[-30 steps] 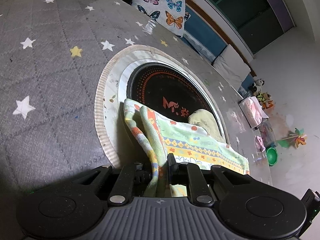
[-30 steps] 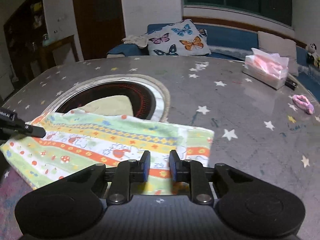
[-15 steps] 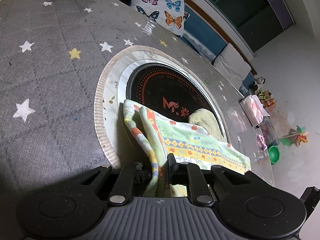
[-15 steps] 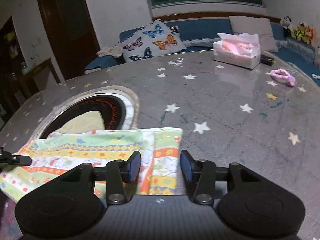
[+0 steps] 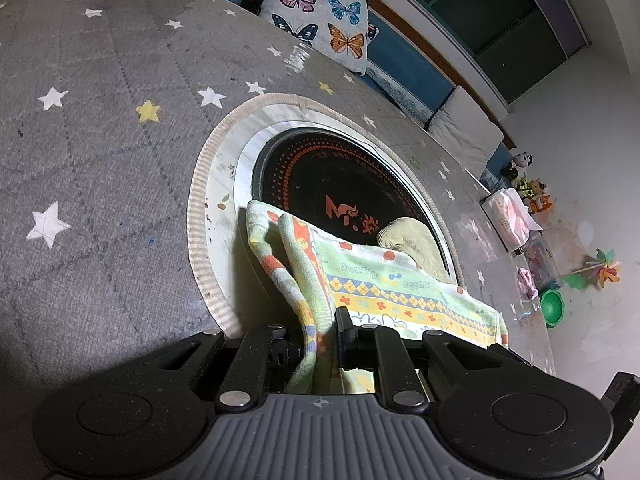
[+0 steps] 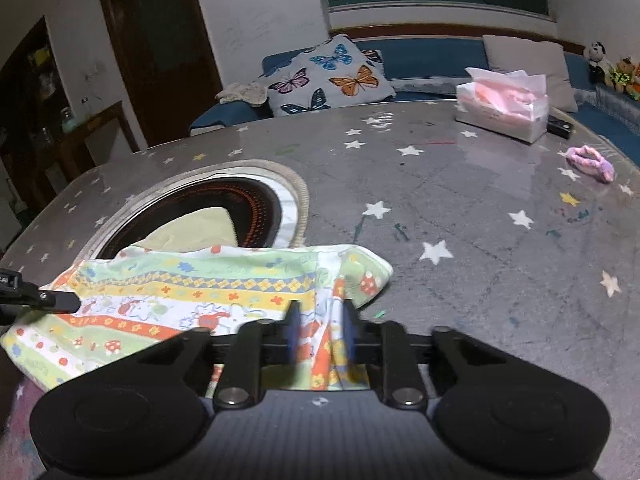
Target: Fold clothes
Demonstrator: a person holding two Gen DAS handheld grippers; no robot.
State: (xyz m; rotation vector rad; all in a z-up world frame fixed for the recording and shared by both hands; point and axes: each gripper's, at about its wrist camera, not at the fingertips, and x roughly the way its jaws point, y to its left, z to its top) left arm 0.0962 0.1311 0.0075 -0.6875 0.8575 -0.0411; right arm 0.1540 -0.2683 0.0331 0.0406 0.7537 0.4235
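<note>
A colourful patterned cloth with green, yellow and orange bands lies on the grey star-print table, partly over the round black cooktop. My left gripper is shut on one bunched end of the cloth and holds it slightly raised. My right gripper closes around the other end, which is folded up and lifted between its blurred fingers. The left gripper's tip shows at the left edge of the right wrist view.
A pale yellow cloth lies on the round black cooktop set in the table. A tissue box and a pink scrunchie sit at the far right. A sofa with a butterfly pillow stands behind the table.
My right gripper opened, moved to the cloth's right end and closed on it, lifting that end into a fold. My left gripper kept its hold and barely moved.
</note>
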